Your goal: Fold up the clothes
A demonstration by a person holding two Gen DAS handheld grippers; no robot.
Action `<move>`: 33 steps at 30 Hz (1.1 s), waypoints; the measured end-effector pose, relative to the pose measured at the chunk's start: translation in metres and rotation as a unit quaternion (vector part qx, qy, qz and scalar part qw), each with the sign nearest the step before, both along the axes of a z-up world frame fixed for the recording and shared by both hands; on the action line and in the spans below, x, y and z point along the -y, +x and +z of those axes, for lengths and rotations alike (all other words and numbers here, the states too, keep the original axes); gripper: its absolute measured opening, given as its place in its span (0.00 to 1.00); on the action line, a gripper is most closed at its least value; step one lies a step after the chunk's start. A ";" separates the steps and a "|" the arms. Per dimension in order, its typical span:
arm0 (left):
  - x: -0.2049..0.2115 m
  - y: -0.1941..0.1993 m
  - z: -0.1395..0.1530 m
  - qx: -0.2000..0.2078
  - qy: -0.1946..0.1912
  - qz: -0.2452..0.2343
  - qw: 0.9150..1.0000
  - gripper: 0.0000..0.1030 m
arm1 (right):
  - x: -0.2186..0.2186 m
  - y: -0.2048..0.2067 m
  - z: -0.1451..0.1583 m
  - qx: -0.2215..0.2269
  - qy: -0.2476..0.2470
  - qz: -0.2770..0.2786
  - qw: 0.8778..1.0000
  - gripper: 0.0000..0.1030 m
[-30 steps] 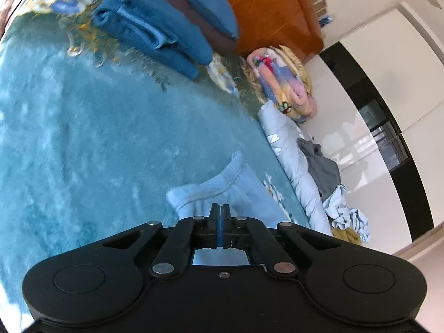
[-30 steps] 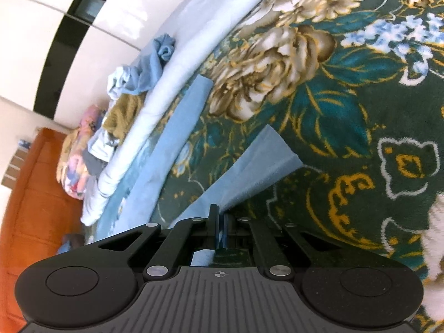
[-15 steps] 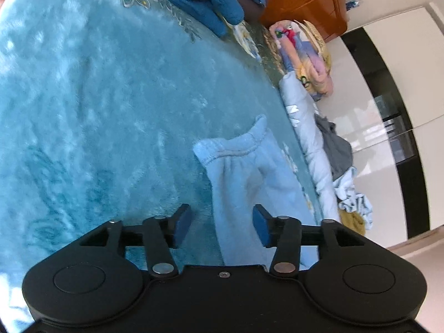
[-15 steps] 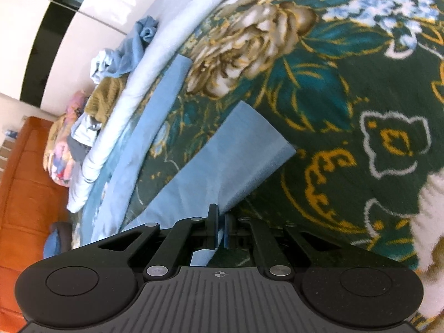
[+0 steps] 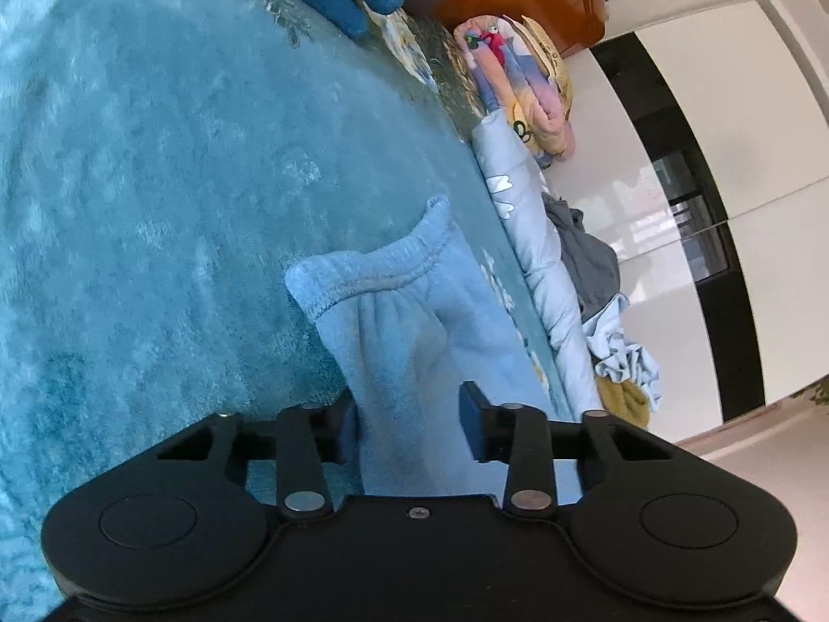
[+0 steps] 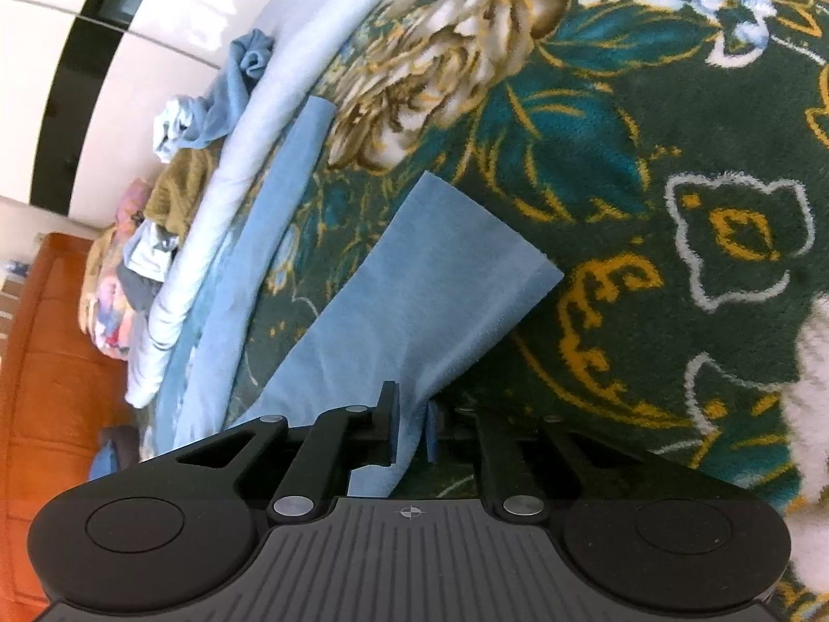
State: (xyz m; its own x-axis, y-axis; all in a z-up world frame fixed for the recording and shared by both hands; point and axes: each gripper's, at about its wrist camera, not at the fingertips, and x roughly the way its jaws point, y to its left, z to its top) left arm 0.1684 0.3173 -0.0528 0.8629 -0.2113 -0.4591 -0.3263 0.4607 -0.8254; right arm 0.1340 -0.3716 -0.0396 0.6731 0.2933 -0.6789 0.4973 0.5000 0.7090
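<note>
Left wrist view: the left gripper (image 5: 409, 422) hangs low over a pair of light blue pants (image 5: 409, 342) lying on the fuzzy teal blanket (image 5: 155, 181). The stretchy waistband (image 5: 373, 269) lies just ahead of it. The jaws are closing, with the soft cloth between them, but the pads do not seem to press on it yet. A pile of other clothes (image 5: 611, 311) waits along the far side of the bed.

Right wrist view: the right gripper (image 6: 412, 427) sits at a pant leg (image 6: 430, 280) spread on the flowery part of the blanket (image 6: 647, 155). Its jaws are opening, and cloth hangs in the small gap between them. It is hard to tell if one pad touches it.

This looks like the step of laying the pants flat and taking a new hold. Next, the left gripper needs a firm pinch near the waistband, so the pants can be folded over.
</note>
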 end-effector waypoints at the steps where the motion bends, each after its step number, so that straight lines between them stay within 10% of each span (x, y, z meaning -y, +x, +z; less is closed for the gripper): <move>1: 0.000 0.001 0.000 -0.002 0.001 0.001 1.000 0.19 | 0.000 0.001 0.000 0.000 -0.001 -0.001 1.000 0.09; 3: 0.000 0.003 -0.001 -0.018 0.012 -0.005 1.000 0.04 | -0.002 0.004 0.000 -0.002 -0.003 -0.003 1.000 0.09; 14: 0.009 0.026 0.041 -0.063 0.081 -0.041 0.994 0.01 | 0.002 0.042 0.036 0.039 -0.007 -0.005 0.999 0.02; 33: 0.007 0.127 0.101 -0.050 0.038 -0.059 0.996 0.01 | 0.005 0.186 0.099 0.129 -0.054 0.005 0.990 0.02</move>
